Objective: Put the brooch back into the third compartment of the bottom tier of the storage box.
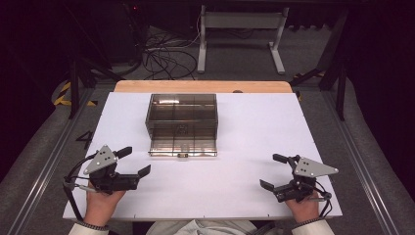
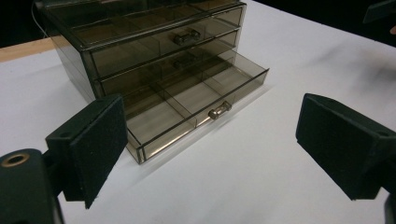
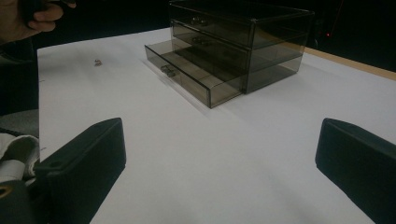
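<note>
Smoky drawer box (image 1: 181,117); bottom drawer (image 1: 182,145) open

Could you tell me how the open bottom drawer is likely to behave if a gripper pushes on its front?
The bottom drawer looks like thin, stiff plastic and holds nothing, so it probably slides in easily. The drawer box also seems light, so it may skid on the smooth white table.

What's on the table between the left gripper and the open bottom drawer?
Nothing: bare white table top separates the left gripper from the open bottom drawer, seen in the left gripper view.
</note>
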`<state>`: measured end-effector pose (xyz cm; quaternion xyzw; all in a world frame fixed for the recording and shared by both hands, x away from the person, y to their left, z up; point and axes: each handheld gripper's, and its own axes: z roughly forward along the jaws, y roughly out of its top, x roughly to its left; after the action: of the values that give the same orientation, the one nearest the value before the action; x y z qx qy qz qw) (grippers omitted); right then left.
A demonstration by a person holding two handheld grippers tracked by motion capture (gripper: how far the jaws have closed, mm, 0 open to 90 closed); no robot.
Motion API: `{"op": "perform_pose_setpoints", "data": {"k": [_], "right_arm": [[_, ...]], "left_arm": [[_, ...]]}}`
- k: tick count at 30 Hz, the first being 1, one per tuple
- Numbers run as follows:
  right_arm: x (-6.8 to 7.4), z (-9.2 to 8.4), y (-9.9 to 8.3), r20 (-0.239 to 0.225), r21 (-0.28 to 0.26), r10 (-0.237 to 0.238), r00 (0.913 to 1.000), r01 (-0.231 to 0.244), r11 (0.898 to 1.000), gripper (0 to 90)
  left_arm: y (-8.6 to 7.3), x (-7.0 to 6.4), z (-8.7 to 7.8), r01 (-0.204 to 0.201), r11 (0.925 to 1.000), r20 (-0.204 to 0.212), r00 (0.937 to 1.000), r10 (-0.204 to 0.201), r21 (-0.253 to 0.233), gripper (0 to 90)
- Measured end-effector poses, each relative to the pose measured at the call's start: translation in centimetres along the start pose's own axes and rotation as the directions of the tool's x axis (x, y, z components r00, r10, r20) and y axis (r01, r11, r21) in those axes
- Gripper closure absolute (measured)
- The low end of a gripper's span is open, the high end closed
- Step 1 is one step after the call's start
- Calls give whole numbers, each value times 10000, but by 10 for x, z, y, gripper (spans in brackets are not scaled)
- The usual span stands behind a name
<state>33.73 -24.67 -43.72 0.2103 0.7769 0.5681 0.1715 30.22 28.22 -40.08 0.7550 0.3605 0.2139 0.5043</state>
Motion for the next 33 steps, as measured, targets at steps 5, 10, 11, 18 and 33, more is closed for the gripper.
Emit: {"op": "perform_pose_setpoints", "data": {"k": [5, 10, 11, 18, 33], "right_arm": [[0, 0, 0, -70, -66, 24, 10000, -24, 10000, 23], [1, -1, 1, -109, -74, 21, 9999, -22, 10000, 24], [0, 0, 0, -137, -71, 12, 9999, -13, 10000, 23], [1, 0, 0, -177, -45, 1, 9998, -2, 10000, 24], [0, 1, 0, -220, 46, 20, 9998, -19, 10000, 23]], "left_arm": [[3, -1, -1, -201, 9991, -61, 9998, 203, 368, 155], [8, -3, -5, -511, 9952, 32, 9987, 510, 831, 231], [9, -2, -5, -526, 9942, 120, 9986, 517, 940, 253], [14, 0, -4, -772, 9753, 279, 9969, 730, 2068, 303], [13, 12, 12, -308, 9016, 416, 9990, 142, 4315, 268]]}}
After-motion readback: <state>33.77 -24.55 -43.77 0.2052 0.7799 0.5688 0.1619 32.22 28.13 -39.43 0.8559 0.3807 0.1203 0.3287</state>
